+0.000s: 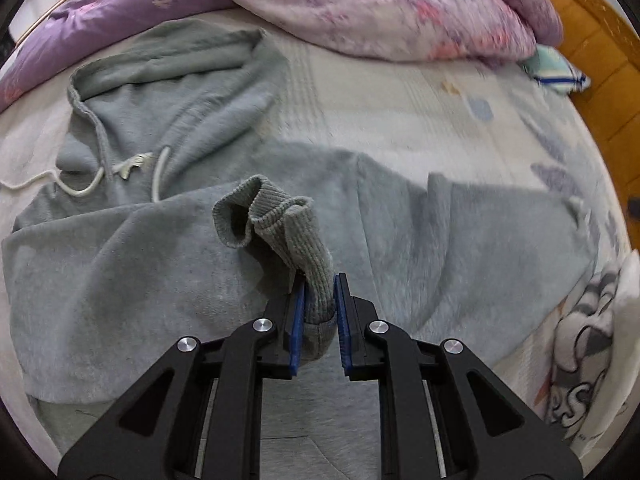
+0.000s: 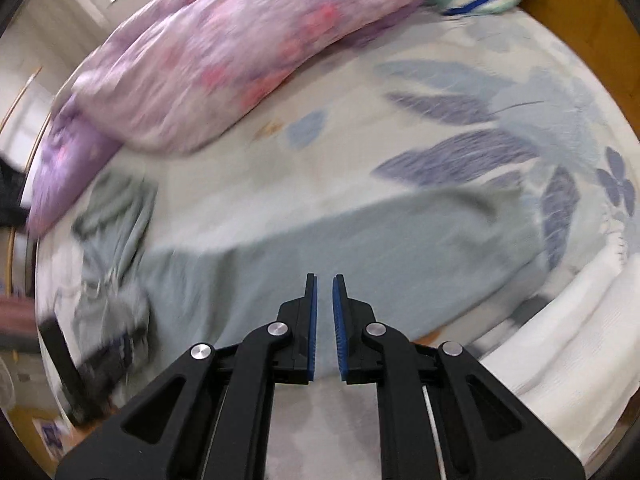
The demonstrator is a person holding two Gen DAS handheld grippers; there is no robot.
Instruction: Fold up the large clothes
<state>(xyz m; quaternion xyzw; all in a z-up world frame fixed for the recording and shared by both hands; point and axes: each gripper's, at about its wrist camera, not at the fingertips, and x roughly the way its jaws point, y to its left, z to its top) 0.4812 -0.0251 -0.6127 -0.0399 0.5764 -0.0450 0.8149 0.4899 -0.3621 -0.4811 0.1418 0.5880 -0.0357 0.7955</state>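
A grey-green hoodie lies spread on the bed, hood at the upper left with white drawstrings. My left gripper is shut on the ribbed sleeve cuff and holds it over the hoodie's body. In the blurred right wrist view the hoodie lies across the bed. My right gripper hovers above its body with the jaws nearly closed, a narrow gap between the pads, and nothing in them.
A pink and purple floral duvet is bunched along the far side of the bed; it also shows in the right wrist view. A teal pillow lies at the far right. The wooden bed frame borders the right. White bedding lies near right.
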